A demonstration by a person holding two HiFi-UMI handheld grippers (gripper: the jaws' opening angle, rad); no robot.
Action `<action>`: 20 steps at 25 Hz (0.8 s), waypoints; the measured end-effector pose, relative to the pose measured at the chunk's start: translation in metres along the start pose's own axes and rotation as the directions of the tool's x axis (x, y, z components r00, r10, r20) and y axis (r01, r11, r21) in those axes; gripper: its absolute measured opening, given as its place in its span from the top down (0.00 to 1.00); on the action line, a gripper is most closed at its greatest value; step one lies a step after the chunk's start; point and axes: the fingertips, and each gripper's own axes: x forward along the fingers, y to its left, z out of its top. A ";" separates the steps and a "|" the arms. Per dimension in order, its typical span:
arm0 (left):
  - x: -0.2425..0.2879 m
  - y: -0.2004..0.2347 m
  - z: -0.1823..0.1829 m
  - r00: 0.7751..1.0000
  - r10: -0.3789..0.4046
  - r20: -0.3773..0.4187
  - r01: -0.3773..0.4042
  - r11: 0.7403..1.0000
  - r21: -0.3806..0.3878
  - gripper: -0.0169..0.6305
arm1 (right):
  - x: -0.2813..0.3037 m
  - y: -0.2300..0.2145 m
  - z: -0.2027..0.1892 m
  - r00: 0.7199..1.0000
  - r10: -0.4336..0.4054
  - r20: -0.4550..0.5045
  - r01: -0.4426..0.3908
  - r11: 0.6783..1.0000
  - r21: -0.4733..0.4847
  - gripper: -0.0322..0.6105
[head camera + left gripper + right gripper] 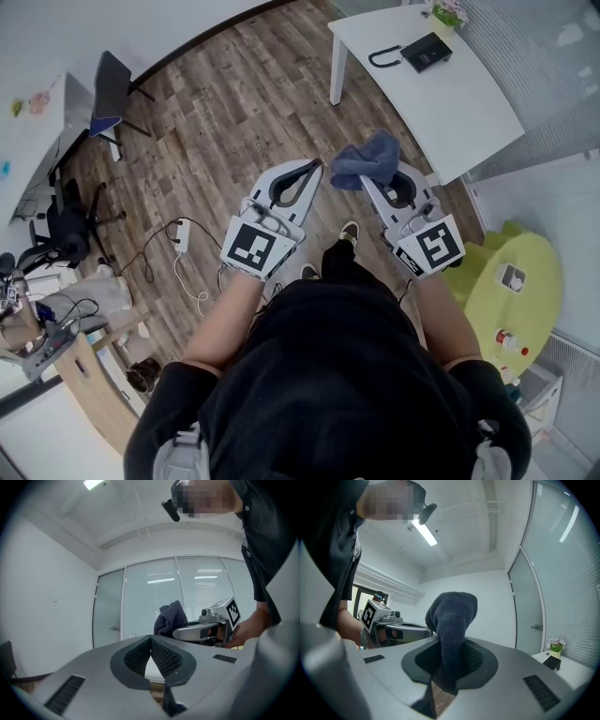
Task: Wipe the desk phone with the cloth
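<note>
Wood floor (234, 112), white desk (455, 108) with desk phone (427, 52); cloth (367, 157) in right gripper (380, 176).

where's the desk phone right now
The desk phone sits at the head view's upper right, on the white table beside a small flower pot, ahead of the cloth held in the right tongs.

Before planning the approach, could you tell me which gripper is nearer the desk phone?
Right. The right gripper, shut on the cloth, is beside the table bearing the desk phone; the left gripper is farther left, over the floor.
</note>
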 end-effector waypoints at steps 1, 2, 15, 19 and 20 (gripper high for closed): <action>0.010 0.003 0.000 1.000 -0.004 -0.001 0.004 1.000 0.003 0.96 | 0.004 -0.011 -0.001 1.000 0.002 0.001 -0.002 1.000 0.003 0.81; 0.020 0.007 0.000 1.000 -0.007 -0.003 0.007 1.000 0.006 0.96 | 0.007 -0.022 -0.002 1.000 0.002 0.002 -0.002 1.000 0.005 0.81; 0.119 0.036 0.004 1.000 0.000 -0.016 0.000 1.000 -0.006 0.96 | 0.035 -0.122 -0.008 0.999 0.032 -0.019 -0.032 0.999 -0.006 0.81; 0.142 0.041 0.002 0.999 0.001 -0.040 -0.001 1.000 -0.010 0.96 | 0.038 -0.145 -0.009 0.999 0.048 -0.023 -0.048 0.999 -0.003 0.81; 0.148 0.041 0.000 0.999 0.000 -0.048 0.000 1.000 -0.009 0.96 | 0.037 -0.151 -0.010 0.999 0.049 -0.024 -0.049 0.999 -0.002 0.81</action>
